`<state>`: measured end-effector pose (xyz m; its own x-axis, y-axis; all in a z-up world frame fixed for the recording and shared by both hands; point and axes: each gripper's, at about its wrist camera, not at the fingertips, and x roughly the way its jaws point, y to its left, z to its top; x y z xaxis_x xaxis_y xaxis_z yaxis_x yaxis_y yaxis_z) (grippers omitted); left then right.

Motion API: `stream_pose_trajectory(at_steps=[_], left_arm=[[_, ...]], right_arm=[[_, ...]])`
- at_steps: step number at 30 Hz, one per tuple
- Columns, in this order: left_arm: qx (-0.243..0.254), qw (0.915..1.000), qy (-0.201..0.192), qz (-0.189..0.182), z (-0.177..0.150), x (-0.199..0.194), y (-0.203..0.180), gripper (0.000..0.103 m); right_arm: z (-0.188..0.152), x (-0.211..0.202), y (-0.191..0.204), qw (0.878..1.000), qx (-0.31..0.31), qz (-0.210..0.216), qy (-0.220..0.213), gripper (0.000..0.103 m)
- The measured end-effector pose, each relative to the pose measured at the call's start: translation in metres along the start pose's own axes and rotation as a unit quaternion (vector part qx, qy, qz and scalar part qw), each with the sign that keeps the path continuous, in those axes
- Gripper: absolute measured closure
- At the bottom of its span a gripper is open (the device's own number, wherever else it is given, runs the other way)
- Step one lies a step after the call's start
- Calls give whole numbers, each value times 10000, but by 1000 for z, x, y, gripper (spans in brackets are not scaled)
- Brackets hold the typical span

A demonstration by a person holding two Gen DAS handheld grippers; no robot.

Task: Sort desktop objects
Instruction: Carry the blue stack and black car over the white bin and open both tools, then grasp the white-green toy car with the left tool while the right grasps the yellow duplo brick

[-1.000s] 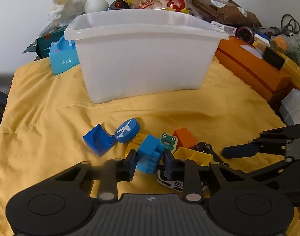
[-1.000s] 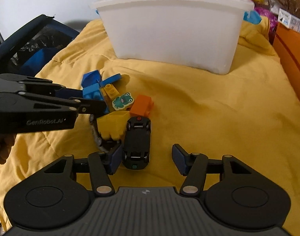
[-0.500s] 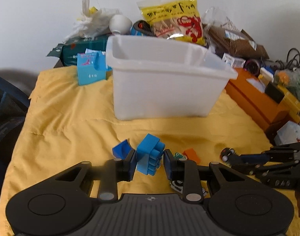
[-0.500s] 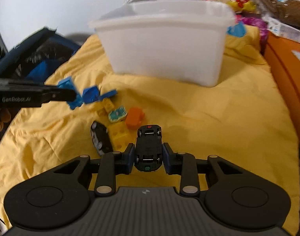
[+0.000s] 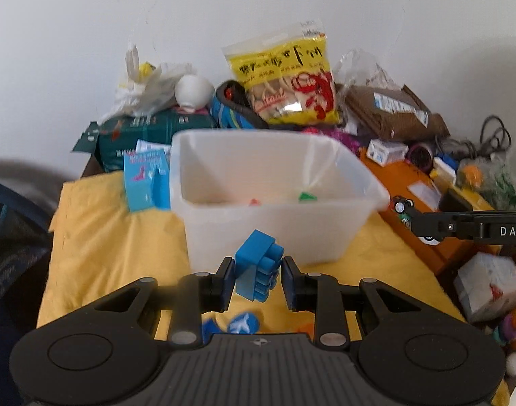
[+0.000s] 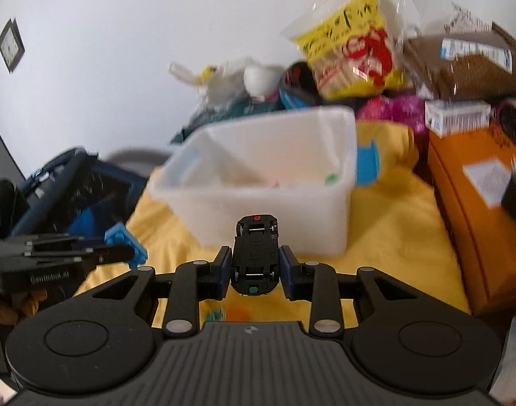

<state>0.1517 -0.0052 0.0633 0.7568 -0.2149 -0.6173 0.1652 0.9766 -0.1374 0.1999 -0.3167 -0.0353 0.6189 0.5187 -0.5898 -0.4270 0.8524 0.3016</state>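
Blue plastic fills the middle of the left wrist view: the left gripper (image 5: 256,279) is clamped on a blue building block (image 5: 258,265), studs facing right, held in the air in front of the white plastic bin (image 5: 329,237). This view looks down into the bin, where a green piece (image 5: 307,197) and a reddish piece (image 5: 254,201) lie on the bottom. Below the fingers, on the yellow cloth (image 5: 115,237), lies a blue oval tile with a white aeroplane (image 5: 243,323). At the right edge the right gripper (image 5: 406,215) reaches in from the side, with the wheels of a toy car showing at its tip. Behind the bin stand a yellow snack bag (image 5: 285,74) and a light blue carton (image 5: 144,181).

From the right wrist, the right gripper (image 6: 255,269) grasps the black toy car (image 6: 256,253) by its sides, its underside turned to the camera, lifted in front of the bin (image 6: 258,203). Only here does the left gripper (image 6: 122,253) appear from outside, at the left edge with the blue block (image 6: 126,240) between its fingers and part of a hand (image 6: 7,308) beneath it. An orange box (image 6: 474,209) lies to the right on the cloth (image 6: 393,223). The picture is blurred.
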Motion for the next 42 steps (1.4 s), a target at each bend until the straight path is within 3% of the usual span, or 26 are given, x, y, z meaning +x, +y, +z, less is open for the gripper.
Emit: stream_pose_trajectory(at_steps=[9, 19, 32, 35, 36, 37, 38, 42], left_arm=[[87, 9999, -144, 23, 65, 7, 3, 70], [-65, 9999, 141, 16, 113, 38, 7, 70], [-65, 9978, 610, 260, 134, 82, 11, 69], [-78, 9975, 624, 317, 134, 86, 12, 55], [-57, 9975, 622, 340, 132, 87, 11, 54], [-18, 9974, 626, 368, 130, 87, 11, 54], [11, 9973, 630, 372, 127, 87, 12, 54], [2, 9976, 583, 370, 108, 76, 15, 53]], right_arm=[[64, 4, -7, 9995, -59, -68, -300, 70], [107, 29, -18, 9997, 43, -219, -66, 70], [123, 79, -20, 9976, -155, -402, 550, 70], [125, 87, -16, 9964, -323, -496, 609, 68], [125, 89, -14, 9956, -443, -594, 579, 64], [125, 90, -13, 9949, -501, -669, 571, 50], [124, 91, -13, 9946, -513, -708, 554, 47], [115, 87, -14, 9947, -603, -664, 507, 46]])
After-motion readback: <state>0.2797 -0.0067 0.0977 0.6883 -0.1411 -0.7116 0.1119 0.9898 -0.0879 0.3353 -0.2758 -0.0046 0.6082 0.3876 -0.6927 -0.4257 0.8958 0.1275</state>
